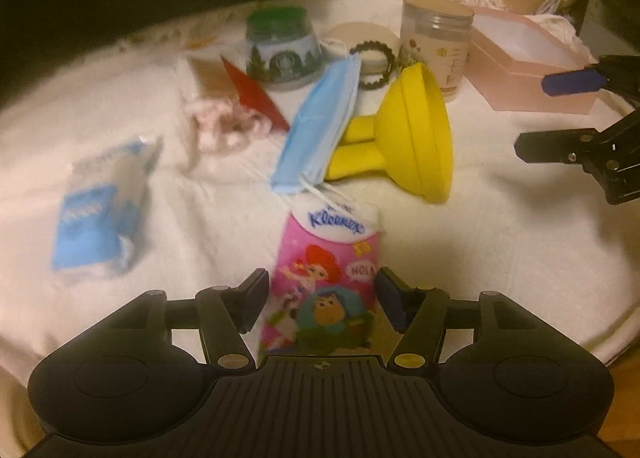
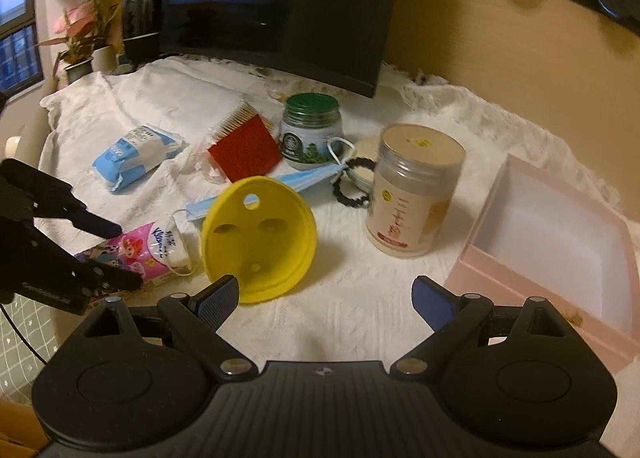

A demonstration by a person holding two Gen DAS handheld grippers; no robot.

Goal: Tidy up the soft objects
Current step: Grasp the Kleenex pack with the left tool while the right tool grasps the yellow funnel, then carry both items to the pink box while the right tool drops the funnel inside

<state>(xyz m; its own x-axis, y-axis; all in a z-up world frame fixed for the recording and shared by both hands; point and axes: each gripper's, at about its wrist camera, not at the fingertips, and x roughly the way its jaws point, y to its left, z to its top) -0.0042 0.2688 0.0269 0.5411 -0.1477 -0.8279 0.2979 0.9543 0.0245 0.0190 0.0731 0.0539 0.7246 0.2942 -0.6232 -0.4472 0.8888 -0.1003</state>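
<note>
A pink Kleenex tissue pack [image 1: 326,282] lies on the white cloth between the fingers of my left gripper [image 1: 320,300], whose jaws stand on either side of its near end and look closed against it. The pack also shows in the right wrist view [image 2: 146,250], with the left gripper [image 2: 116,254] around it. A blue face mask [image 1: 316,126] lies beyond it, against a yellow funnel [image 1: 412,130]. A blue-white tissue pack [image 1: 100,210] lies to the left. My right gripper [image 2: 324,304] is open and empty above the cloth, near the funnel [image 2: 260,242].
An open pink box [image 2: 560,234] stands at the right. A clear jar with a tan lid [image 2: 412,194], a green-lidded jar [image 2: 312,130], a red comb [image 2: 244,146], a black bead bracelet [image 2: 354,182] and a pink scrunchie [image 1: 224,126] lie around. A monitor [image 2: 280,2] stands behind.
</note>
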